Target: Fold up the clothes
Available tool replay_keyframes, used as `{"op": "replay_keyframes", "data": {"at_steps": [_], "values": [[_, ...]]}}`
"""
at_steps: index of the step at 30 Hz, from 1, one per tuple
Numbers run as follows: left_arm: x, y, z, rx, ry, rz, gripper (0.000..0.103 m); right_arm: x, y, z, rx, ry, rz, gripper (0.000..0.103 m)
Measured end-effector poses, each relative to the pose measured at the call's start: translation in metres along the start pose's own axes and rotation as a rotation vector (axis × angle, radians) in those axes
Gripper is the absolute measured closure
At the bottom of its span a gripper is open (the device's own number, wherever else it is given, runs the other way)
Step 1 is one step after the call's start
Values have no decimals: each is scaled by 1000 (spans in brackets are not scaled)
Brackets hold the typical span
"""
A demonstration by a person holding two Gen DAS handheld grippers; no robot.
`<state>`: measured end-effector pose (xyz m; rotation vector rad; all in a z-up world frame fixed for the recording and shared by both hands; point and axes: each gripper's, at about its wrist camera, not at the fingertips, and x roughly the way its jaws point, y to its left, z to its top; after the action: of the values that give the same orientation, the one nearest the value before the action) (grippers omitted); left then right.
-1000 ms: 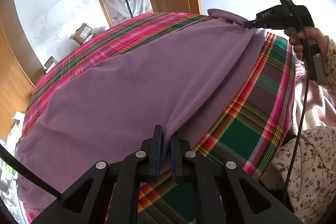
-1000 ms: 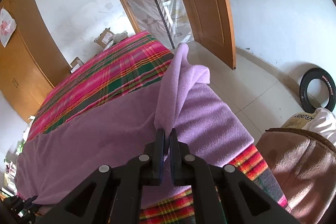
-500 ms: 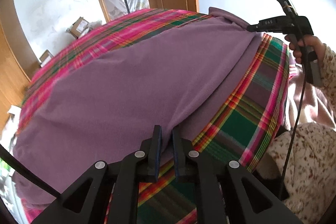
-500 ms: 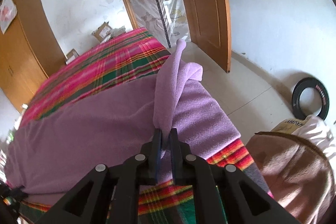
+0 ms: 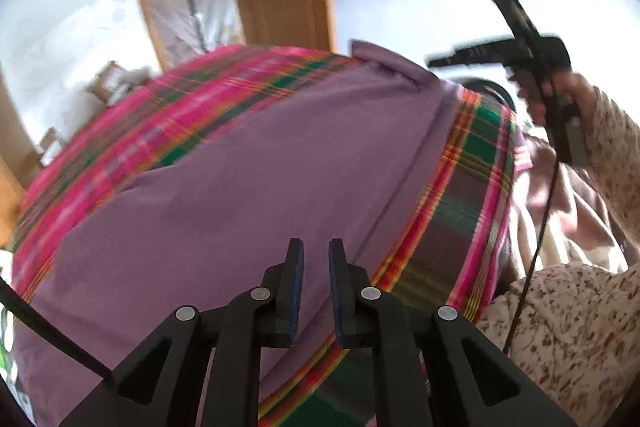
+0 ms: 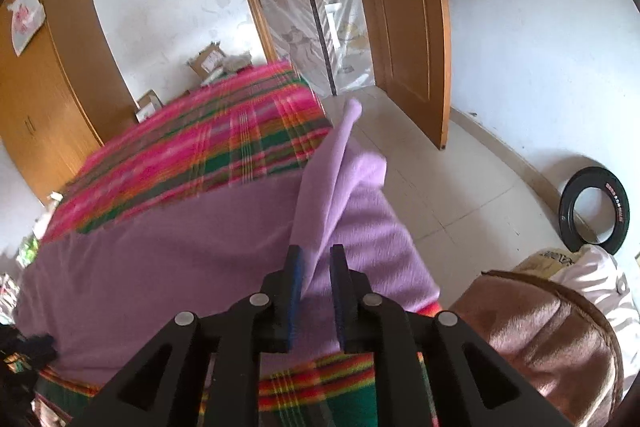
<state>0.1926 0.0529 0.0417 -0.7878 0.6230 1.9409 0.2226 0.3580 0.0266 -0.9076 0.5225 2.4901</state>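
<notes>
Left wrist: left gripper (image 5: 316, 287) jaws opening, narrow gap, nothing pinched; purple cloth (image 5: 224, 211) lies flat on the plaid bed (image 5: 472, 211) just beyond the tips. Right wrist: right gripper (image 6: 316, 287) jaws opening too, a raised cloth fold (image 6: 340, 163) loose between its 2 pads. Let both release fully and lift clear so the fold isn't dragged.
</notes>
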Motion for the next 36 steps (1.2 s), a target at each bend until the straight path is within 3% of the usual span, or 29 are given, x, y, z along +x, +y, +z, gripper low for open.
{"op": "replay_keyframes", "data": {"at_steps": [4,8,12,14,20,22,26,36], "values": [[22,-19,12,73,21,-45,90,13,-3,26,-23,6,16,79],[35,-19,23,53,20,-74,90,39,3,45,-69,44,35,75],[42,-14,24,29,32,-77,90,67,7,61,-116,81,-22,75],[44,-17,25,39,32,-94,90,79,3,69,-103,95,-54,75],[46,-24,26,67,33,-99,90,117,-11,82,4,212,-1,75],[45,-26,27,75,32,-102,90,123,-15,84,31,222,6,78],[45,-29,27,87,29,-97,90,124,-19,84,70,214,50,100],[51,-32,30,86,32,-76,90,88,-37,88,95,111,58,100]]}}
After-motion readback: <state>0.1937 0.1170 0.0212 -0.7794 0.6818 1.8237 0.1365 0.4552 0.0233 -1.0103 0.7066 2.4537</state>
